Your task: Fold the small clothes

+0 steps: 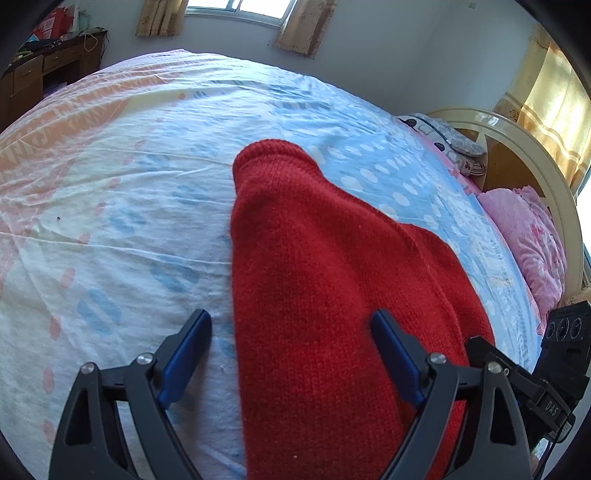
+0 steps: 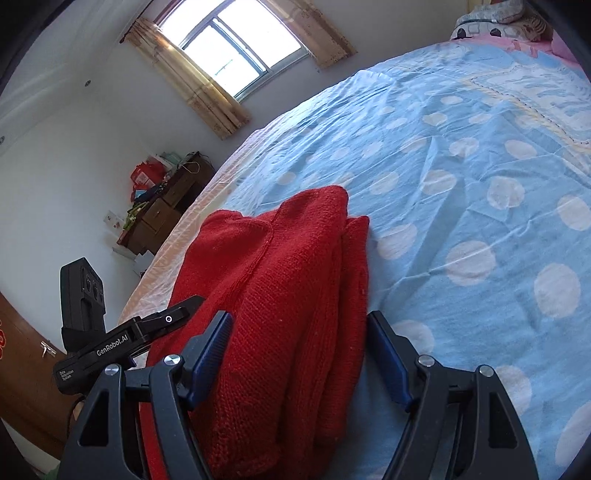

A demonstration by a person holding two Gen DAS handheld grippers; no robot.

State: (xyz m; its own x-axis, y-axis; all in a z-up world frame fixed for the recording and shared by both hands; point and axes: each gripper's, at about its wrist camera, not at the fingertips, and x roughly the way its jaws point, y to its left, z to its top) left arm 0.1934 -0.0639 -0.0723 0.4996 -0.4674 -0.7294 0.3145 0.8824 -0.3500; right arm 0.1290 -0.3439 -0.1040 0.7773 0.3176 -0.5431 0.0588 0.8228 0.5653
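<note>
The red knitted sweater (image 2: 280, 295) runs lengthwise away from both grippers on the bed (image 2: 480, 184) — right gripper (image 2: 299, 354) straddles its folded edge, left gripper (image 1: 291, 354) its other side, both sets of fingers spread, gripping nothing.

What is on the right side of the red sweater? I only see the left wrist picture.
Observer: The sweater is folded there; several layers stack along that edge.
Operator: Are the right tongs grabbing it?
Observer: No. The right tongs are open, with the layered edge between the blue pads, which do not press it.
Operator: What is past the sweater on that side?
Observer: Only bare blue sheet with white dots, up to the pillow.
</note>
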